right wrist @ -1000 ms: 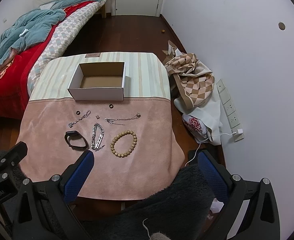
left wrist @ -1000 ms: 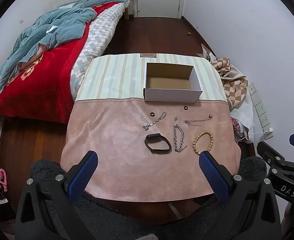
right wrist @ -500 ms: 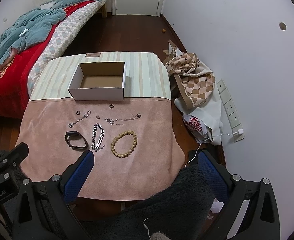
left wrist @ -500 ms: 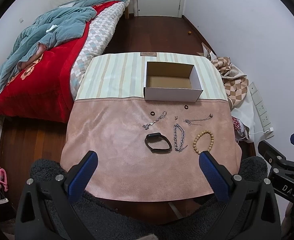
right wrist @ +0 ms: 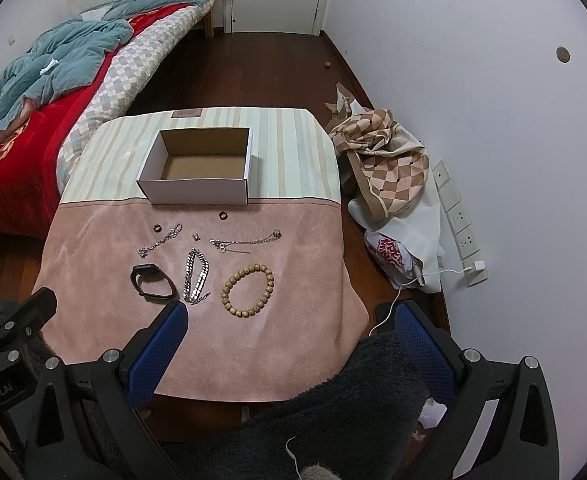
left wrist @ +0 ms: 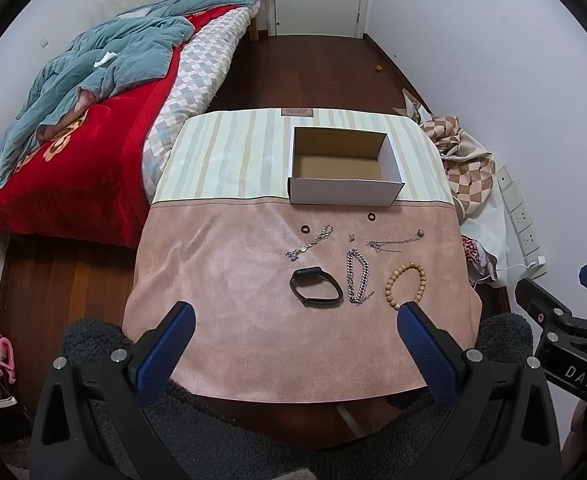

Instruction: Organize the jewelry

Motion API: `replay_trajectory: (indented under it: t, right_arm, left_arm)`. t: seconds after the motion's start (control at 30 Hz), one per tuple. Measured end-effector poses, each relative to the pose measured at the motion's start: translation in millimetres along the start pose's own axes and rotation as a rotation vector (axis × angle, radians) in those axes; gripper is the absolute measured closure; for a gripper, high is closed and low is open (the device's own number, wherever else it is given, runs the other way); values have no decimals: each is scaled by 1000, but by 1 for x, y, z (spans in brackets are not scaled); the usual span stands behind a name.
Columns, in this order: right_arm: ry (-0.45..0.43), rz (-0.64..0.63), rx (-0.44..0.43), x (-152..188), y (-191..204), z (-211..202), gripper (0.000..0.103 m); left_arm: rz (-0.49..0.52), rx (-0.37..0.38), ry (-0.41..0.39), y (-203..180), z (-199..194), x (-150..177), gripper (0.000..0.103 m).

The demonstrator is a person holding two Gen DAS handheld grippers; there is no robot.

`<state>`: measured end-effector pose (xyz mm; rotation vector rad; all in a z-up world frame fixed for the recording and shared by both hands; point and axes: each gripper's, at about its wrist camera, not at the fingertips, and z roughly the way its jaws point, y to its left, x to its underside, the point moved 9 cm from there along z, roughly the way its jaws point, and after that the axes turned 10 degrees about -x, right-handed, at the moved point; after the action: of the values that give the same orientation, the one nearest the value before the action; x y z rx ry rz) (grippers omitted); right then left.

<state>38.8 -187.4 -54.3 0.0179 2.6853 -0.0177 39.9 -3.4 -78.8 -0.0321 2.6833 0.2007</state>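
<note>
**Both grippers wide open above the table, jewelry laid out short of the box**

Hovering at the near edge of the pink suede-like table cover (left wrist: 221,280); left gripper (left wrist: 295,326) spread wide, blue-padded fingers (left wrist: 165,354) holding nothing; right gripper (right wrist: 291,330) equally wide apart, nothing between its blue pads (right wrist: 155,354) either; both well short of the pieces.

Out on the pink cloth, a loose cluster: black loop-shaped wristband (left wrist: 315,288) on the left; folded silver curb-chain bracelet (left wrist: 357,277) just beside it; round wooden bead bracelet (left wrist: 406,285) to the right, partly behind the left gripper's right fingertip in the left view, fully clear in the right view (right wrist: 247,290).

Farther back, a thin silver charm bracelet (left wrist: 309,241) lying diagonally; a fine silver necklace chain with a small pendant (left wrist: 395,241) stretched sideways; a tiny silver piece (left wrist: 351,236) between them, too small to identify; two small dark rings (left wrist: 305,229) (left wrist: 371,216), well apart.

Beyond all that, an open white cardboard box with brown inside (left wrist: 345,192) on the striped part of the cover, empty.

Off to the left, a bed with red blanket and teal quilt (left wrist: 93,92); right of the table, checked brown-and-cream fabric (right wrist: 385,152) heaped against the wall.
</note>
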Motion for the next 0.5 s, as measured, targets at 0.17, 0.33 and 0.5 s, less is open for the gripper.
replay_trajectory:
  t: [0.17, 0.33, 0.5]
  right_arm:
    - [-1, -3, -3, 0, 0, -2, 0]
    - [1, -4, -6, 0, 0, -2, 0]
    - [3, -10, -8, -2, 2, -4, 0]
  left_arm:
    - [1, 1, -1, 1, -2, 1, 0]
    - [-2, 0, -1, 1, -2, 1, 0]
    - [-2, 1, -1, 1, -2, 0, 0]
